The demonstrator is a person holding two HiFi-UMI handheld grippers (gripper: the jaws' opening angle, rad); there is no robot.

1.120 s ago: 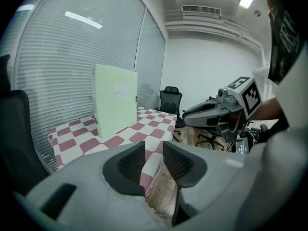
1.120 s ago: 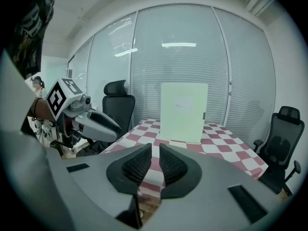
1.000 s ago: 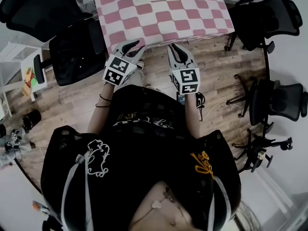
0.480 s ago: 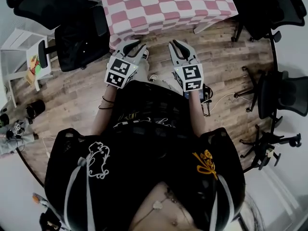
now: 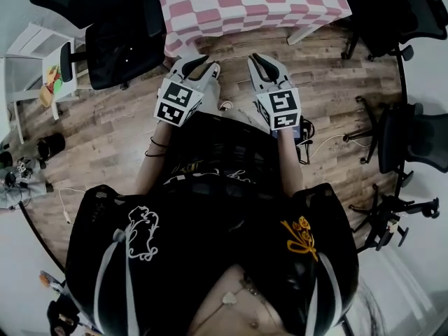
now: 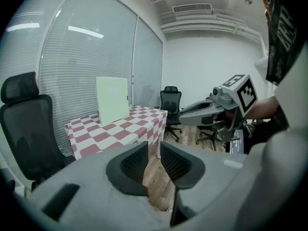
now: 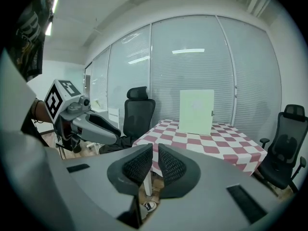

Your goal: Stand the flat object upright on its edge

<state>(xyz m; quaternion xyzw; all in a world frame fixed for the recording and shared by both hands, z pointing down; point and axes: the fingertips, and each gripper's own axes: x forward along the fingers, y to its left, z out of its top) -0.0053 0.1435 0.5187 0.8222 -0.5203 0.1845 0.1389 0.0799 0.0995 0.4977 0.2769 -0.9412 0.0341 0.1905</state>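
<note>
Panel is shown upright on the table only in the gripper views. Overhead, just the table's near edge is seen. Left gripper and right gripper are held short of it over open floor — fingers together, the right ones closing, nothing held.

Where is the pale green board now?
The board stands upright on the checkered table, before the blinds, left of centre in the left gripper view.

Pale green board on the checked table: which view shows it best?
Right gripper view: the board stands upright, nearly face-on and whole. The left gripper view shows it angled. The head view shows only part of the table, no board.
</note>
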